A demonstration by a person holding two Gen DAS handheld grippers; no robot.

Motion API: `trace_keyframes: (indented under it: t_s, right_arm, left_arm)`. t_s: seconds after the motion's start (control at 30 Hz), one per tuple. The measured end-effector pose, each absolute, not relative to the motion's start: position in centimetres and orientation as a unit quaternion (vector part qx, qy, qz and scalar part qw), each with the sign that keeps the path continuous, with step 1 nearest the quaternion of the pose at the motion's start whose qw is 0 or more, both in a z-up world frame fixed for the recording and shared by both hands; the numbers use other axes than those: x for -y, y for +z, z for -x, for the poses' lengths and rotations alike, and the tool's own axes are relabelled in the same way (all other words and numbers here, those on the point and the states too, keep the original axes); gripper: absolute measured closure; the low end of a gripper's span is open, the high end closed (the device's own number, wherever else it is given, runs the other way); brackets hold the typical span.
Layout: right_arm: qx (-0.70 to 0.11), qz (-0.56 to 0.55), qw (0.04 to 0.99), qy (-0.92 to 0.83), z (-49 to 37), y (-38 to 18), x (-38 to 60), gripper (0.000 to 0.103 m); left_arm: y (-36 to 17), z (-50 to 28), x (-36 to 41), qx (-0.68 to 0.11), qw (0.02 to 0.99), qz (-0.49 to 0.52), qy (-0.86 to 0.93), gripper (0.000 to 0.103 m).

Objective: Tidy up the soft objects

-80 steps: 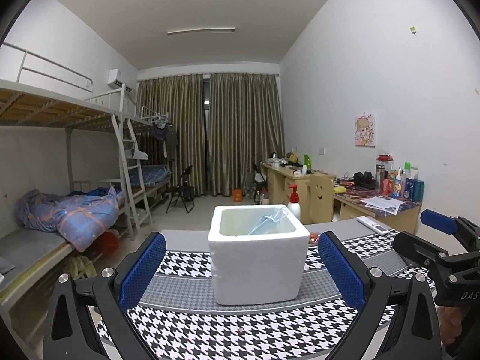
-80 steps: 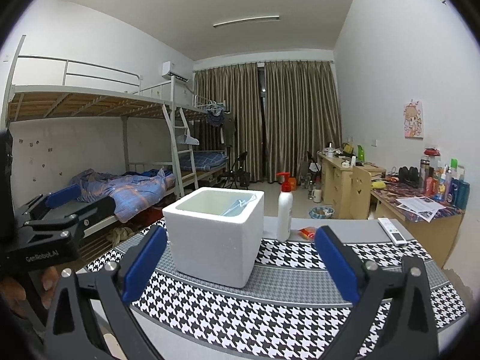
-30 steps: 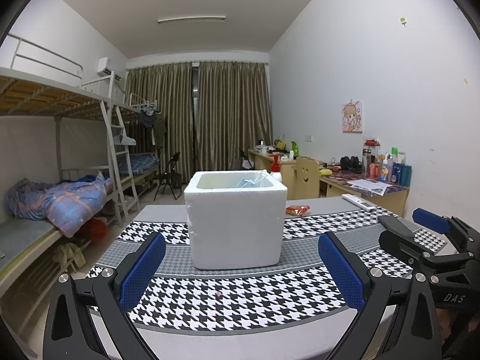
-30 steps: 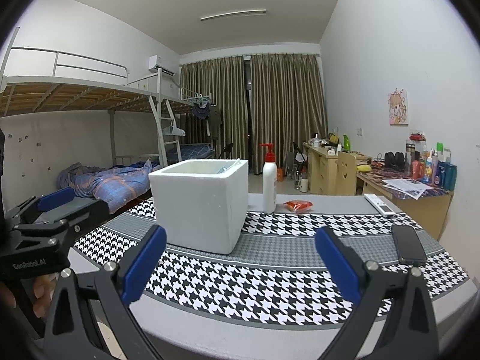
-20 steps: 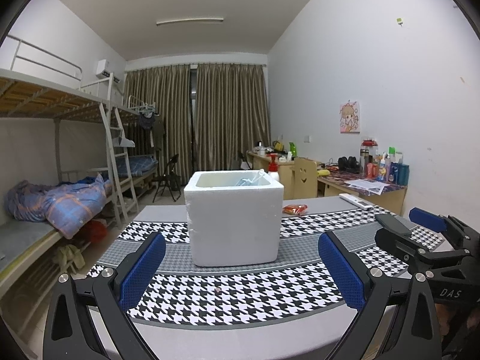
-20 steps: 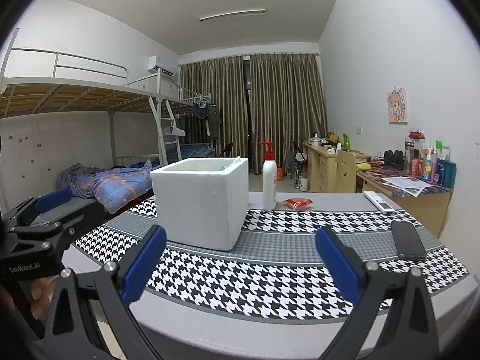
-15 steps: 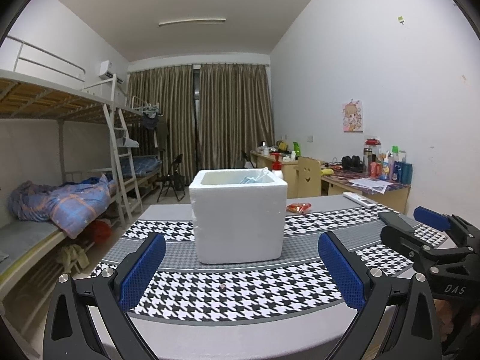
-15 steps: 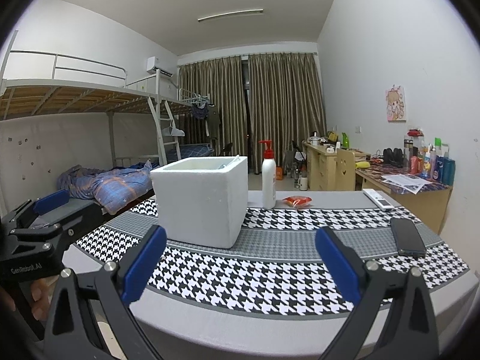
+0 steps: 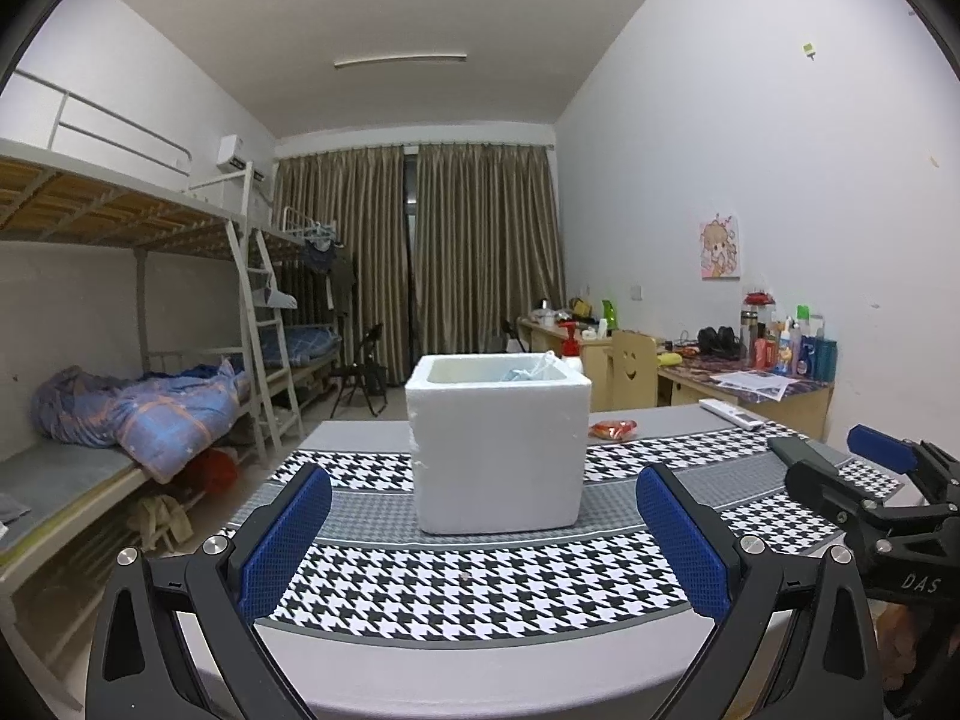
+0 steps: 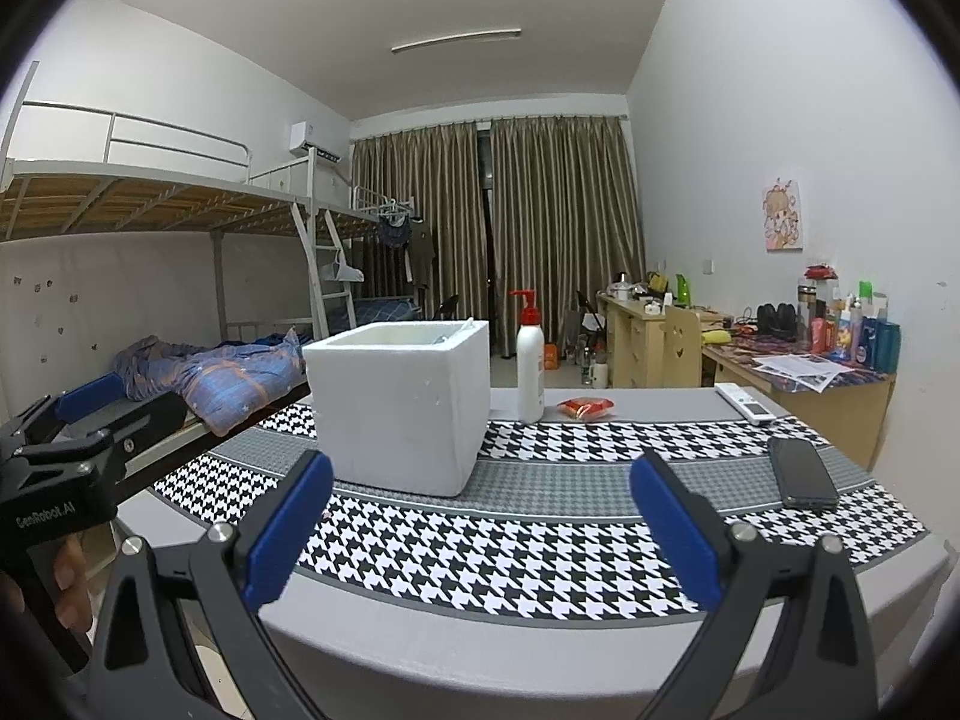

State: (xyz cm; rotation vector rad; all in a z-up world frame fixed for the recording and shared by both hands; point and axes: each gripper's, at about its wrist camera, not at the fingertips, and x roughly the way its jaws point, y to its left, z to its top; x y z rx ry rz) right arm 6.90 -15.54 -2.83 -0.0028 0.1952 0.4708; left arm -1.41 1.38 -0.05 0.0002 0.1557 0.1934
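Where visible, right-view only: phone [image 10: 802, 473]

Both wrist views low, near table edge [image 9: 480, 654], sharing foam box [image 10: 402, 402]

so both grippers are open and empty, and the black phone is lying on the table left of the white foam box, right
Not quite. The black phone lies to the right of the white foam box, near the table's right edge; the right wrist view shows it clearly. The rest holds: the left gripper and right gripper are both open and empty.
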Motion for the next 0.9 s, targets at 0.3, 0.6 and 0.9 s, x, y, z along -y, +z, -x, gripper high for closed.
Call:
trace_keyframes:
  t_s: [0.3, 0.6, 0.9]
  right_arm:
    - [-0.095, 0.007, 0.968, 0.233, -6.7, -2.65, 15.69, 0.002]
    - [-0.099, 0.01, 0.967, 0.234, -7.06, -2.83, 15.48, 0.002]
    - [-0.1, 0.012, 0.966, 0.237, -7.06, -3.0, 15.26, 0.002]
  left_arm:
    - [-0.18, 1.6, -1.26, -0.078, 0.993, -0.005, 0.09, 0.001]
    - [-0.47, 1.41, -1.21, -0.086, 0.992, -0.003, 0.089, 0.001]
    - [-0.36, 1.25, -1.54, -0.088, 0.992, 0.001, 0.088, 0.001]
